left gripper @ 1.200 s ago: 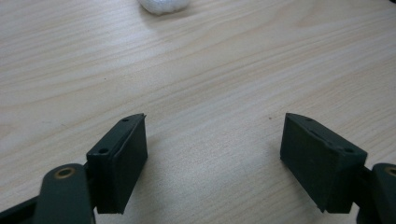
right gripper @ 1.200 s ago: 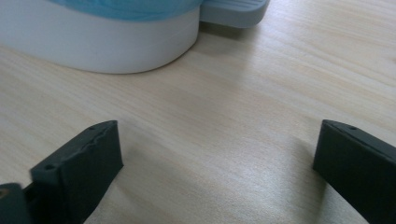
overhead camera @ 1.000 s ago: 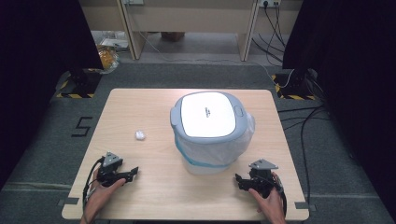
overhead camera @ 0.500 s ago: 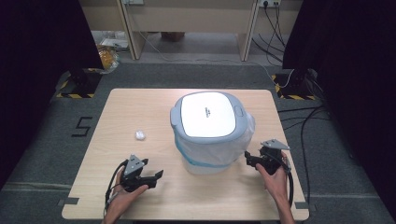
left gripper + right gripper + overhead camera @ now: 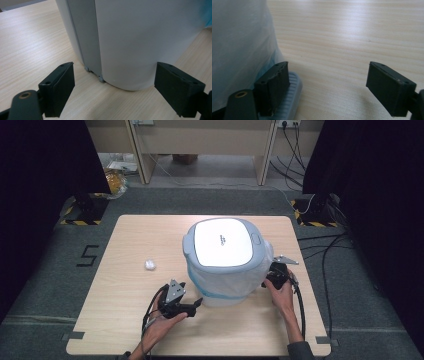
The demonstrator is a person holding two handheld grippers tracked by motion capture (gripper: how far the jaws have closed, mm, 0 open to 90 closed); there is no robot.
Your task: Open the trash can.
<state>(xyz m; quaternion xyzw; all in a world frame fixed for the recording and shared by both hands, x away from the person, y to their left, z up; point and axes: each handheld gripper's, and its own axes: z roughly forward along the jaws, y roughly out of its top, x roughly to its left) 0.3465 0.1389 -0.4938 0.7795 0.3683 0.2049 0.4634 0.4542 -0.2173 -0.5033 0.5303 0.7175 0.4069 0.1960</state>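
Note:
A white pedal bin [image 5: 222,255] with a grey-rimmed lid and a pale blue liner bag stands mid-table. My left gripper [image 5: 195,306] is open at the bin's front left base. In the left gripper view its jaws [image 5: 115,90] are spread wide just short of the bin's white wall [image 5: 125,37] and its grey back strip. My right gripper [image 5: 270,276] is open against the bin's right side. In the right gripper view one jaw hovers over the grey ribbed pedal [image 5: 293,96], beside the bag [image 5: 237,50]. A small white crumpled lump [image 5: 150,265] lies to the left.
The wooden table [image 5: 130,235] has bare board on every side of the bin. Cables trail from both grippers toward the front edge. Beyond the table are grey carpet, dark curtains at both sides and desk legs at the back.
Both grippers have closed in on the bin. The left one moved right to its front base; the right one moved forward to its right side.

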